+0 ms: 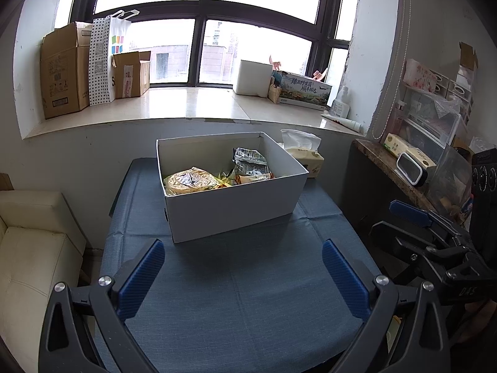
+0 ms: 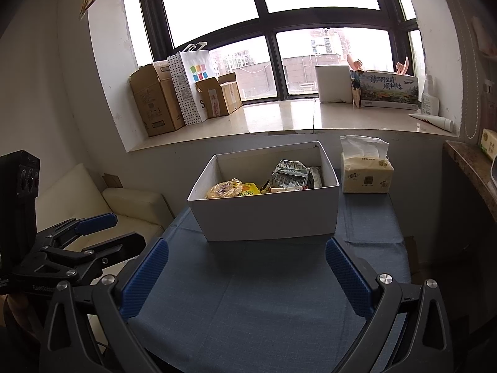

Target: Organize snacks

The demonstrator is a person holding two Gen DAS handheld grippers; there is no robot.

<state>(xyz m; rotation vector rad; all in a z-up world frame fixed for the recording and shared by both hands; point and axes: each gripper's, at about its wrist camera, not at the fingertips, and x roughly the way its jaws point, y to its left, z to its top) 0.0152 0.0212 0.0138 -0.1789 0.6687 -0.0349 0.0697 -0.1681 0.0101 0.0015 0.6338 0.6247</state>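
Note:
A white open box stands at the far half of a table with a blue cloth. Inside it lie snack packs: a yellow round pack, a silver crumpled bag and smaller yellow and orange packs. My left gripper is open and empty, held above the cloth in front of the box. My right gripper is open and empty, at the same distance from the box. Each gripper shows in the other's view, the right and the left.
A tissue pack sits right of the box. A cream sofa is on the left. A shelf with containers is at the right. Cardboard boxes and bags stand on the windowsill behind.

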